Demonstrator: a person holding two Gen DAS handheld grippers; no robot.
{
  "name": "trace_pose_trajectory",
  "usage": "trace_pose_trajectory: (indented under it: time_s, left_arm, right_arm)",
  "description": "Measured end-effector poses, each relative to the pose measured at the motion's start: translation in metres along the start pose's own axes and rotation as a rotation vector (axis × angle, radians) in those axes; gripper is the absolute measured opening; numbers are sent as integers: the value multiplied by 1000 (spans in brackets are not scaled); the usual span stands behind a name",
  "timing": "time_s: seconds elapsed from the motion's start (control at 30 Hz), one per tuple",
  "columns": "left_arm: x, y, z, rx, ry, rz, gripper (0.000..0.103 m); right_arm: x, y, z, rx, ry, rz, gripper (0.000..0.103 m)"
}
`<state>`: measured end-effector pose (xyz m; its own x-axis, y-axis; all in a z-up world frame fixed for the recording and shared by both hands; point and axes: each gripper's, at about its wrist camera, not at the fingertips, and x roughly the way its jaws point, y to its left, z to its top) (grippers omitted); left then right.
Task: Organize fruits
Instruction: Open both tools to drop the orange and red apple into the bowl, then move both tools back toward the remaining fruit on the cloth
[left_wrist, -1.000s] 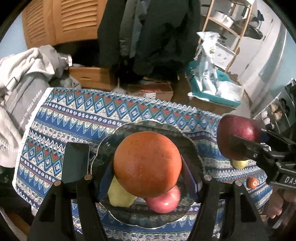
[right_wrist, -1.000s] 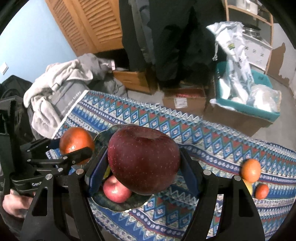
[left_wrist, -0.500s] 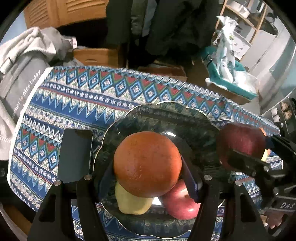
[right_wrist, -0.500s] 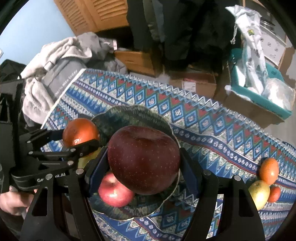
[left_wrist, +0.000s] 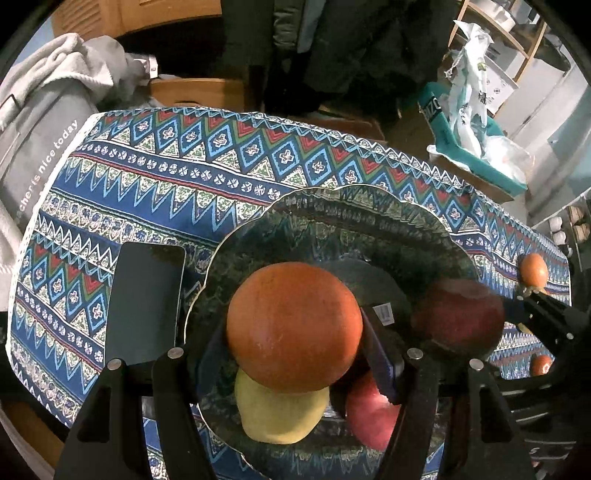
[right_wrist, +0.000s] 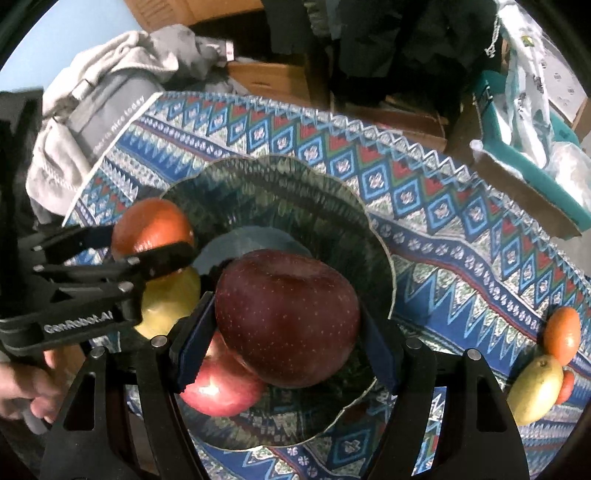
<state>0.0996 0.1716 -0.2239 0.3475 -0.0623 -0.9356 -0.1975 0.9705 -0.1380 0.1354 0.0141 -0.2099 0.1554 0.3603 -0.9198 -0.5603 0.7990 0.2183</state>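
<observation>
The left tool (left_wrist: 295, 328) pinches an orange (left_wrist: 293, 326) between its two fingers, holding it above the near left part of a dark glass plate (left_wrist: 332, 214). Below the orange, a yellow fruit (left_wrist: 280, 417) and a pink apple (left_wrist: 369, 417) lie on the plate, side by side at its near edge.

The right tool (right_wrist: 286, 321) clamps a dark red apple (right_wrist: 286, 317), which sits squarely between its blue pads, above the plate's middle. In the right wrist view the left tool comes in from the left with the orange just beside the red apple, and a hand (right_wrist: 22, 387) grips its handle.

The plate rests on a desk under a blue patterned cloth (left_wrist: 184, 177). A phone (left_wrist: 144, 302) lies flat just left of the plate. Well to the right on the cloth sit a small orange (right_wrist: 561, 334), a yellow-green fruit (right_wrist: 533, 389) and a small red one (right_wrist: 567, 386), bunched together.
</observation>
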Motion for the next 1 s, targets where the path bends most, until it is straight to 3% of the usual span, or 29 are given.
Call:
trace_pose_trajectory:
  time_s: [0.3, 0.4, 1.0]
  left_arm:
    - [-1, -3, 1, 13, 2, 20, 69]
    - [-3, -5, 0, 25, 4, 25, 69]
    - [-59, -29, -12, 74, -53, -10, 70]
  right_arm:
    - [12, -5, -6, 5, 32, -22, 75]
    - [7, -5, -5, -3, -7, -35, 72]
    - [-81, -5, 3, -21, -167, -135, 72]
